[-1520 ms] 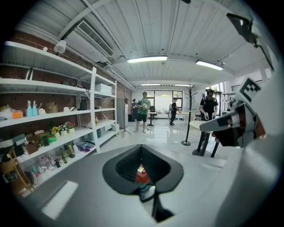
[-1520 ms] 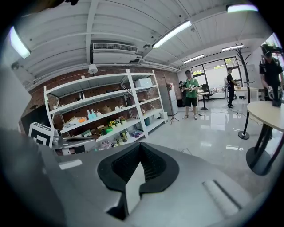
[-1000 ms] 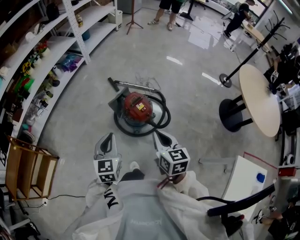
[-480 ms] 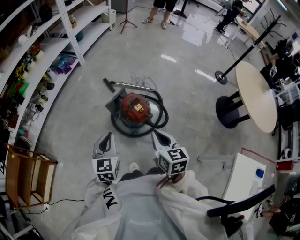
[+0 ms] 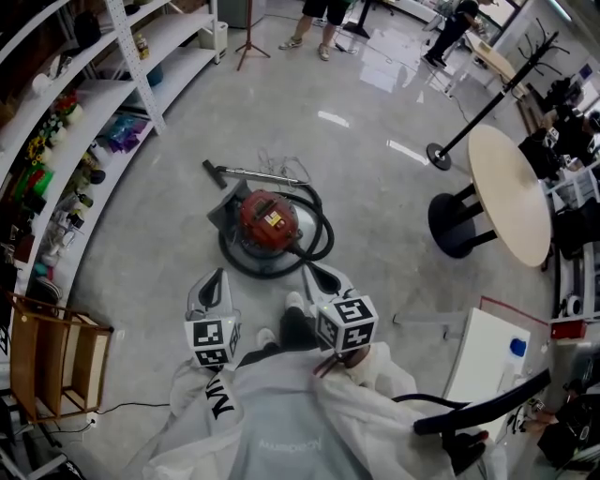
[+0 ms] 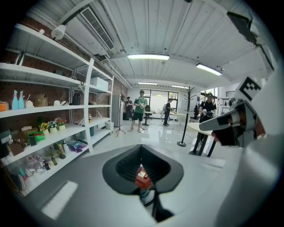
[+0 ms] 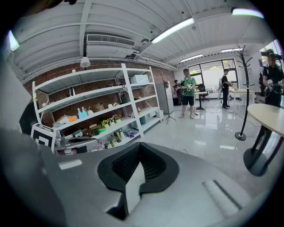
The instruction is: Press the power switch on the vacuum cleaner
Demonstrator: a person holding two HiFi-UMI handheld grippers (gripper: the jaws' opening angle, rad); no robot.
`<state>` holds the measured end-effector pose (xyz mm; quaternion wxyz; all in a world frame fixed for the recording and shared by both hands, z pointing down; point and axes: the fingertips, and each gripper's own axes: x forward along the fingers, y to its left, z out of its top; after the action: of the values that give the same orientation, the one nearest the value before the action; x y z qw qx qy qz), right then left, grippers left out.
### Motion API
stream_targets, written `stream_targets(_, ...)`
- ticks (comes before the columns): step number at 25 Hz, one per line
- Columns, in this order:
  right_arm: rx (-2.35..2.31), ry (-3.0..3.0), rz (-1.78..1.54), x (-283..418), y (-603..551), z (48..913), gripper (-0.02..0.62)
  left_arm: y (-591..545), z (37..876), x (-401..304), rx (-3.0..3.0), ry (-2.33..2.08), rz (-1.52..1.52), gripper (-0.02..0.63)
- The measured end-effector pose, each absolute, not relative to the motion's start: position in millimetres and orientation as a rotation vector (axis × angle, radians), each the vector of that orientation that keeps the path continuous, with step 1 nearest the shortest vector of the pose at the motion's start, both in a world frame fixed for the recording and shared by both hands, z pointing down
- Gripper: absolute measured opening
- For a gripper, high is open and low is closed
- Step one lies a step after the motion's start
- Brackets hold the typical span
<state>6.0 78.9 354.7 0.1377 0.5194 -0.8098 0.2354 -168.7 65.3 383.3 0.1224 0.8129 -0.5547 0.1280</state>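
Observation:
The red vacuum cleaner (image 5: 267,221) sits on the grey floor, its black hose (image 5: 322,234) coiled round it and its wand (image 5: 253,172) lying behind. A yellow label marks its top; I cannot make out the switch. My left gripper (image 5: 217,276) and right gripper (image 5: 314,270) are held side by side close to my body, well short of the vacuum, both shut on nothing. In the left gripper view the vacuum (image 6: 143,178) shows through the slit below the joined tips of the left gripper (image 6: 141,146). The right gripper (image 7: 140,144) points at shelves and bare floor.
White shelving (image 5: 89,98) full of small items runs along the left. A round table (image 5: 511,192) and a coat stand (image 5: 442,156) stand to the right, a white cabinet (image 5: 483,361) near right, a wooden crate (image 5: 52,352) near left. People (image 5: 328,19) stand far back.
My foot has stepped forward between the grippers and the room has slid slightly in view. Both grippers keep the same pose, and the vacuum has not moved.

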Motion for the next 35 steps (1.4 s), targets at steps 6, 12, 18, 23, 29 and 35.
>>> stream_targets(6,1.503,-2.324,0.742,14.6,71.9,370.6,0.002,58.4,393.9,-160.4,2.341,-1.595,0.398,0.0)
stream_targets(12,1.509,-2.339,0.767,26.4,42.7,373.8,0.002,34.2,393.1,-146.9,2.348,-1.599,0.423,0.0)
stream_targets(18,1.503,-2.362,0.776,33.2,1.8,372.3,0.002,1.2,392.1,-138.1,2.347,-1.605,0.441,0.0)
stream_targets(23,1.497,-2.354,0.797,44.4,-28.5,376.4,0.002,-31.3,392.2,-128.7,2.351,-1.613,0.47,0.0)
stream_targets(29,1.469,-2.355,0.809,52.9,-60.1,378.7,0.002,-60.0,391.0,-119.4,2.315,-1.626,0.474,0.0)
stream_targets(35,1.436,-2.372,0.803,60.3,-88.7,376.9,0.002,-83.2,391.8,-110.6,2.293,-1.647,0.475,0.0)
